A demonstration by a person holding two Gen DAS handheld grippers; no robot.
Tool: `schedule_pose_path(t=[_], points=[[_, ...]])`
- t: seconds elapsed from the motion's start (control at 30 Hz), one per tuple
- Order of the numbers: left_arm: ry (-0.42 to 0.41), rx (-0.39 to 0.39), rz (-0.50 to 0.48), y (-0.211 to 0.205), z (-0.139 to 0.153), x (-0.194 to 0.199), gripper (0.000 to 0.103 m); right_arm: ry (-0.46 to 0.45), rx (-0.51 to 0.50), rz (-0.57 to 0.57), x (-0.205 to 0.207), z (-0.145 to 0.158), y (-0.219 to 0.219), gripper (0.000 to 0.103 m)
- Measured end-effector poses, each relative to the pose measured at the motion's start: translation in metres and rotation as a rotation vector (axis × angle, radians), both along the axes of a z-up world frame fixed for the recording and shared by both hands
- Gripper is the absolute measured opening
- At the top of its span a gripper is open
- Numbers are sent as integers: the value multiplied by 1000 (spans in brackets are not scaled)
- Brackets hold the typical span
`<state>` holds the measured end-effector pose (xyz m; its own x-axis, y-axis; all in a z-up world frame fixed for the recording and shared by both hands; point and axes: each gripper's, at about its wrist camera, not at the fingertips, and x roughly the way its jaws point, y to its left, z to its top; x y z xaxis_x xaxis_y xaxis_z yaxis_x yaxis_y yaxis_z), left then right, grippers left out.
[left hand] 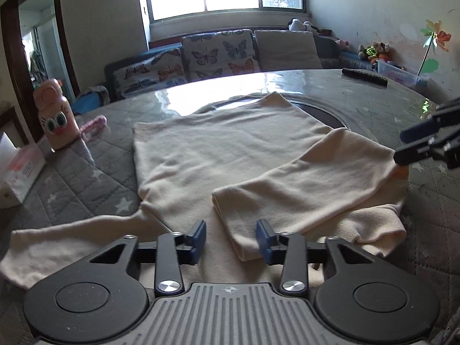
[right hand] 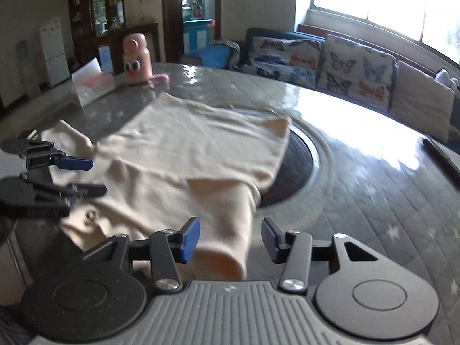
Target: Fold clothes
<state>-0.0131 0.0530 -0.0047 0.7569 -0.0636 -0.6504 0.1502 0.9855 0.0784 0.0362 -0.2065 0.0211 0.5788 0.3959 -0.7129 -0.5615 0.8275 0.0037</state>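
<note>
Both my grippers, left gripper [left hand: 231, 241] and right gripper [right hand: 229, 240], are released, gripping nothing. The cream top [left hand: 218, 149] lies flat on the table [left hand: 359, 97], one sleeve [left hand: 302, 178] folded across. A sloppy grab could drag that sleeve back off.
</note>
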Motion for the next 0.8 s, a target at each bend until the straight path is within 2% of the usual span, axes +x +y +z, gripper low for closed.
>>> schedule_pose_path(t=[0.1, 0.13, 0.2, 0.4, 0.53, 0.6, 0.8], points=[[5, -12, -18, -3, 3, 1, 12, 17, -14, 2, -3, -10, -6, 52], [-1, -6, -18, -5, 6, 1, 8, 16, -23, 6, -5, -13, -6, 52], [-15, 3, -19, -8, 12, 1, 6, 14, -31, 12, -6, -18, -7, 52], [-137, -7, -19, -7, 56, -2, 5, 18, -32, -24, -3, -25, -11, 52], [-187, -15, -10, 0, 76, -9, 5, 14, -59, -47, -4, -27, -15, 52], [-180, -12, -2, 6, 74, -11, 5, 10, -62, -50, -5, -27, -17, 52], [-43, 11, 36, 18, 34, -8, 7, 13, -74, -38, -8, -24, -19, 53]])
